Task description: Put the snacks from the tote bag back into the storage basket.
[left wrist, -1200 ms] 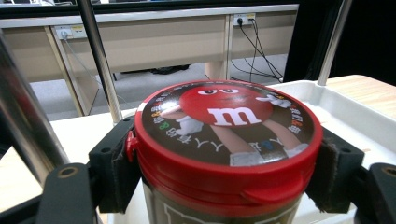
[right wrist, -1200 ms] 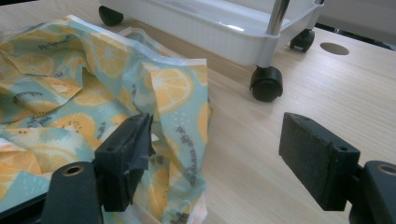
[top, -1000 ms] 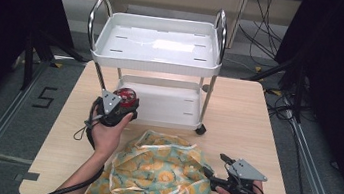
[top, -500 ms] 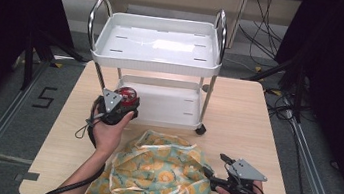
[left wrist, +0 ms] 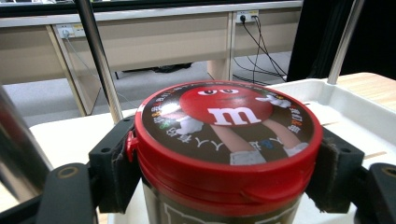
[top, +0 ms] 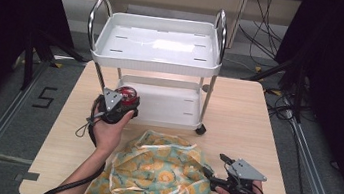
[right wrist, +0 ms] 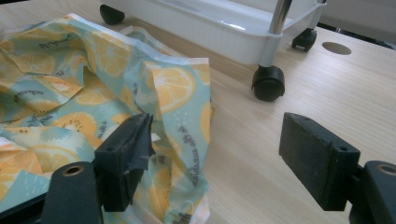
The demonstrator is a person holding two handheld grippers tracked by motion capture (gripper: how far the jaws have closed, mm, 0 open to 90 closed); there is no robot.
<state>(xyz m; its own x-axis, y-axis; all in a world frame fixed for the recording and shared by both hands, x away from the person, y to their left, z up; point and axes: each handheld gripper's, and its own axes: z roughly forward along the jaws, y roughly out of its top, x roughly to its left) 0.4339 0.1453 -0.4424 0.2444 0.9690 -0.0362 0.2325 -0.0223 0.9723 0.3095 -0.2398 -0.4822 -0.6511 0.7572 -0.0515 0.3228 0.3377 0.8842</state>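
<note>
With the left claw (left wrist: 224, 186) clamped on the M&M's candy jar (left wrist: 227, 154) just before the cart's lower shelf (top: 171, 108) and the right claw (right wrist: 229, 163) spread beside the orange-print bag (right wrist: 93, 98), we judge the round jar may slip.

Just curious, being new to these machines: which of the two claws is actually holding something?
The left claw, shut on the red-lidded candy jar beside the cart's lower shelf. The right claw gapes open at the orange-print bag.
</note>
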